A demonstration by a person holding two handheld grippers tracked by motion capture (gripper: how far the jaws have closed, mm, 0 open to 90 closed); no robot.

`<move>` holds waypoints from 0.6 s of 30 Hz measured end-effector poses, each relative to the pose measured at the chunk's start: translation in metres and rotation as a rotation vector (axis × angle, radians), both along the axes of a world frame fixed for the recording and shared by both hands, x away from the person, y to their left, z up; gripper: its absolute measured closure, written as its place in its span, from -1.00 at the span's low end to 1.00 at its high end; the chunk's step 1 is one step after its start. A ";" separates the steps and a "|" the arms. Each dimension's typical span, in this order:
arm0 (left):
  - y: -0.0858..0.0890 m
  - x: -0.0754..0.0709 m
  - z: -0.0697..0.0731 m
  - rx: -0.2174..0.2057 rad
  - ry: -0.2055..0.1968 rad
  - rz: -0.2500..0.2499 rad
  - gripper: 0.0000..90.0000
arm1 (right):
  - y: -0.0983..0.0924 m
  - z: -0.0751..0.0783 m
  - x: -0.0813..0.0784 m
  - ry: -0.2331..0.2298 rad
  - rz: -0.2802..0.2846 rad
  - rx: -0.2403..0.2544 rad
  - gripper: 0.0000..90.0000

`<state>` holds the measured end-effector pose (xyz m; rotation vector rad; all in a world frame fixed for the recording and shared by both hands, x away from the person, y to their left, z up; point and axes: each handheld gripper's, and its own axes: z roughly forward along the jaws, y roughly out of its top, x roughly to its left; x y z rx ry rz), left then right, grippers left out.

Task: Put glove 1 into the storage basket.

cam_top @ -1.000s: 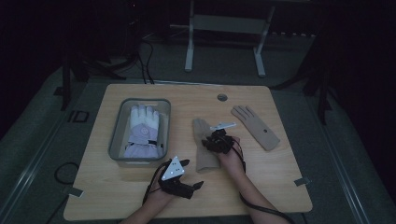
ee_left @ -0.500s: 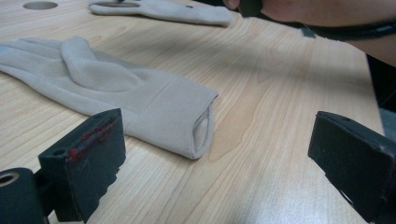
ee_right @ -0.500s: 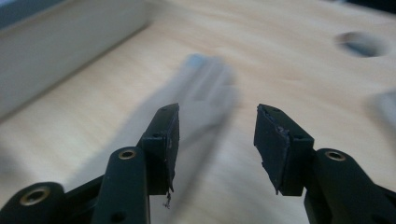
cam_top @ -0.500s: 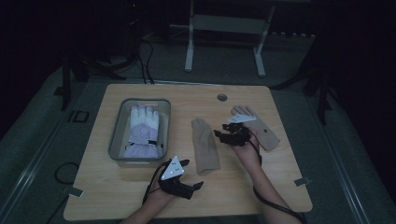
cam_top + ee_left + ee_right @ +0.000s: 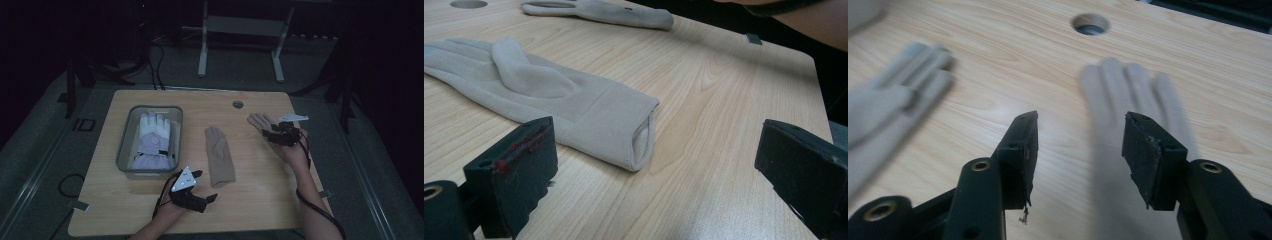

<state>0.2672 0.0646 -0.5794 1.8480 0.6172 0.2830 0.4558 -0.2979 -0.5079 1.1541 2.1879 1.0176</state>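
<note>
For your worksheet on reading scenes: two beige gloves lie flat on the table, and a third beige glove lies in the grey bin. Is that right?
Not quite. The glove in the bin is white and lilac, not beige, as the high view shows. The two beige gloves do lie flat on the table.

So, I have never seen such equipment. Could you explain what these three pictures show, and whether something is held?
A person holds black tongs in each hand. One camera looks down from above; the other two ride on the tongs. On the wooden table stands a grey bin with a pale padded glove inside. One beige glove lies mid-table, another farther right. The left tongs rest open near the middle glove's cuff. The right tongs, whose jaws have just been opening, hover over the right glove. Nothing is held.
</note>
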 end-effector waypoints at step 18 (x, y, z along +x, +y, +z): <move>0.000 0.000 0.000 -0.004 0.003 -0.007 -0.92 | -0.027 -0.041 0.043 0.131 -0.006 -0.076 0.14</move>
